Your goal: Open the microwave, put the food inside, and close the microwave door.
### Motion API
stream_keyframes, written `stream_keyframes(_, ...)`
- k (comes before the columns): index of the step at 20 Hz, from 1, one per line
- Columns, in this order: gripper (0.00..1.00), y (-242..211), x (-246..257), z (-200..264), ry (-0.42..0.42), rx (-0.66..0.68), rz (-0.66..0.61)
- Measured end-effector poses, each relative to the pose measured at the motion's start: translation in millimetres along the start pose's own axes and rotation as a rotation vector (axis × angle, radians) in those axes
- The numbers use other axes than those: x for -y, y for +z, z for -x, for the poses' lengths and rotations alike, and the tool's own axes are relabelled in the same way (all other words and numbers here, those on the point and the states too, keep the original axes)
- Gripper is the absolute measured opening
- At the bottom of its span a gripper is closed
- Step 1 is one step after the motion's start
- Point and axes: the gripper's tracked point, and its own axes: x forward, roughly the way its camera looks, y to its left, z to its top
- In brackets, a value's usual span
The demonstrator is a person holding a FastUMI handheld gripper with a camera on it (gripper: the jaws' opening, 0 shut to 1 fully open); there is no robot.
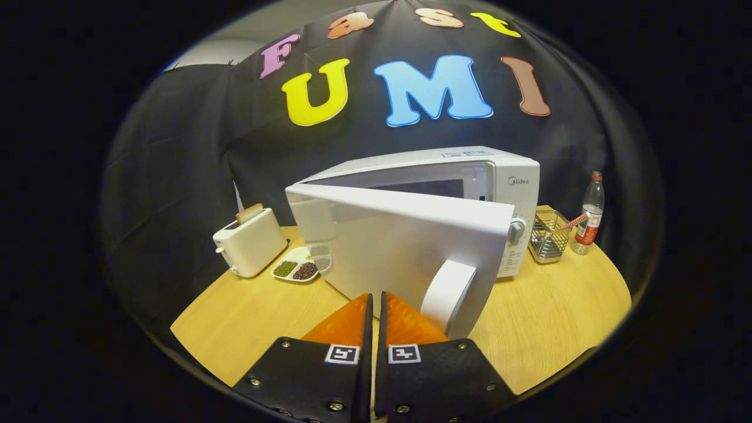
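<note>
My gripper (pixel 376 296) has its 2 fingers together, tips against the microwave (pixel 470 176) door (pixel 388 241), which stands ajar; handle (pixel 447 294) just right.

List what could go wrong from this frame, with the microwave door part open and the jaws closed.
1. The gripper, jaws shut on nothing, sits close to the microwave door; a push forward could swing it shut before any food is inside.
2. The door, swung out over the table, stands close to the divided dish; opening it wider may sweep the dish toward the toaster.
3. The handle lies just right of the fingers and could snag them.
</note>
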Motion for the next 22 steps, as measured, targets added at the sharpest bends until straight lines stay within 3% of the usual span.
stream_keyframes(14, 0.04, 42.8, 53.9, -84.3, -0.08, 0.017, -0.022)
stream_keyframes(22, 0.04, 53.8, 73.6, -108.2, -0.159, 0.018, -0.02)
